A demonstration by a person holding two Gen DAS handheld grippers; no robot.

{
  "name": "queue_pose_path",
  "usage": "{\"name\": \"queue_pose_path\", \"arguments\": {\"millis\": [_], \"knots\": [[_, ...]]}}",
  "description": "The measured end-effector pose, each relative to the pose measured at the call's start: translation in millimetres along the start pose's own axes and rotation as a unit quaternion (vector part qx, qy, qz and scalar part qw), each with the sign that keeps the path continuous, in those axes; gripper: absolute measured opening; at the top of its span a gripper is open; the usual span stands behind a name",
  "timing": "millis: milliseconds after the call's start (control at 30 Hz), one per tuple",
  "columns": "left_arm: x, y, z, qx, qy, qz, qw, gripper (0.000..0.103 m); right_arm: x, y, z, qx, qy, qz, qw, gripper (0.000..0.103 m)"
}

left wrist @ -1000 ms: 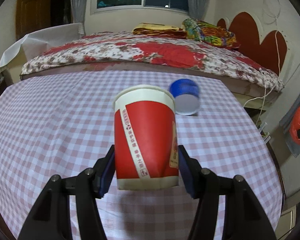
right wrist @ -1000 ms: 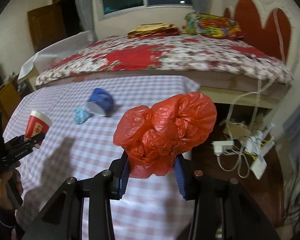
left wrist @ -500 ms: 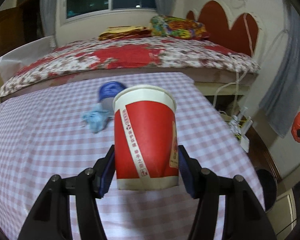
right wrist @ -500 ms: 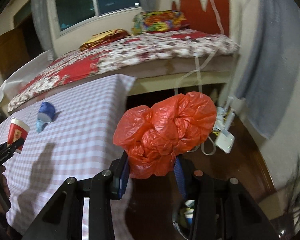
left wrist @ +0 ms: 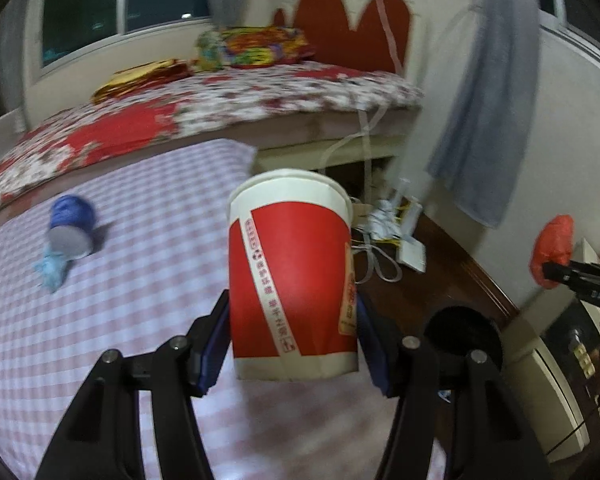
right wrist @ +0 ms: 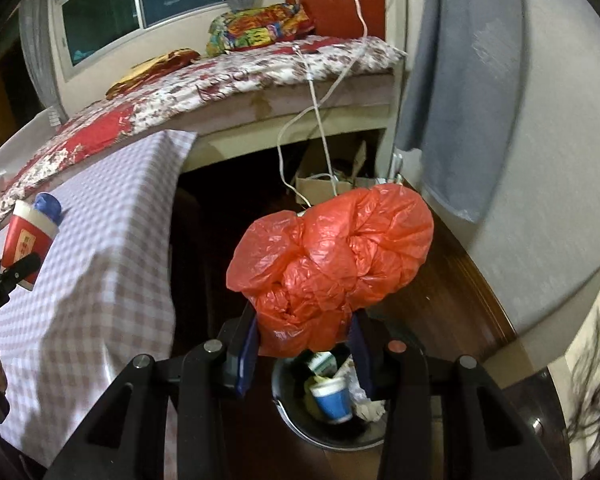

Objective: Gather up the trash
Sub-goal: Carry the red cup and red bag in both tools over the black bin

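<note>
My left gripper (left wrist: pixel 294 340) is shut on an upright red paper cup (left wrist: pixel 290 276), held above the checked table's (left wrist: pixel 100 320) right part. My right gripper (right wrist: pixel 304 356) is shut on a crumpled red plastic bag (right wrist: pixel 332 264), held over the round bin (right wrist: pixel 300 420) on the floor, which holds a blue cup (right wrist: pixel 334 398) and other scraps. The bin's dark rim (left wrist: pixel 464 334) shows behind my left gripper. A blue cup (left wrist: pixel 70 222) on its side and a light blue scrap (left wrist: pixel 52 272) lie on the table at left. The red bag (left wrist: pixel 552 246) also shows at far right.
A bed (left wrist: pixel 220 100) with a floral cover stands behind the table. Cables and a power strip (left wrist: pixel 410 250) lie on the floor by the wall. A grey cloth (right wrist: pixel 468 80) hangs on the wall to the right. The table edge (right wrist: pixel 172 240) drops off left of the bin.
Both grippers have swung right, off the table side toward the floor. The bin has come into view under the red bag. The blue cup now lies farther left.
</note>
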State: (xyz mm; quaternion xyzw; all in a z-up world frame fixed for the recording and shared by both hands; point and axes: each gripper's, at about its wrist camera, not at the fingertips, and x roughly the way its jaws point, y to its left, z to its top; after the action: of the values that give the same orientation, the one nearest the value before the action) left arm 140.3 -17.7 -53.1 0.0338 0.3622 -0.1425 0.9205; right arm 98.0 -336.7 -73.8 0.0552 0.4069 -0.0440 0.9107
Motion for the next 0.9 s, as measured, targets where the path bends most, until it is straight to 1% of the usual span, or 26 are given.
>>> {"name": "queue_pose_path", "arguments": {"millis": [233,400,600,900], "knots": [[11.9,-59.5,-1.3,0.04,0.014,-0.043,0.9982,0.06,2.7,-16.4,-17.3,0.004,0.012,-0.006,1.0,0.043],[19.3,-95.6,-5.8,0.067,0.025,-0.065,0.9954,0.06,4.5,-31.3,-27.6,0.014,0.02,-0.006,1.0,0.043],[26.7,-126.8,-13.0,0.092,0.038,-0.083,0.9915,0.06,8.3,-43.6,-39.9,0.023,0.031,-0.008,0.999,0.043],[45.4,-159.9,-21.1,0.117,0.063,-0.098,0.9863,0.06,21.4,-60.6,-56.1,0.034,0.05,-0.005,0.998,0.043]]}}
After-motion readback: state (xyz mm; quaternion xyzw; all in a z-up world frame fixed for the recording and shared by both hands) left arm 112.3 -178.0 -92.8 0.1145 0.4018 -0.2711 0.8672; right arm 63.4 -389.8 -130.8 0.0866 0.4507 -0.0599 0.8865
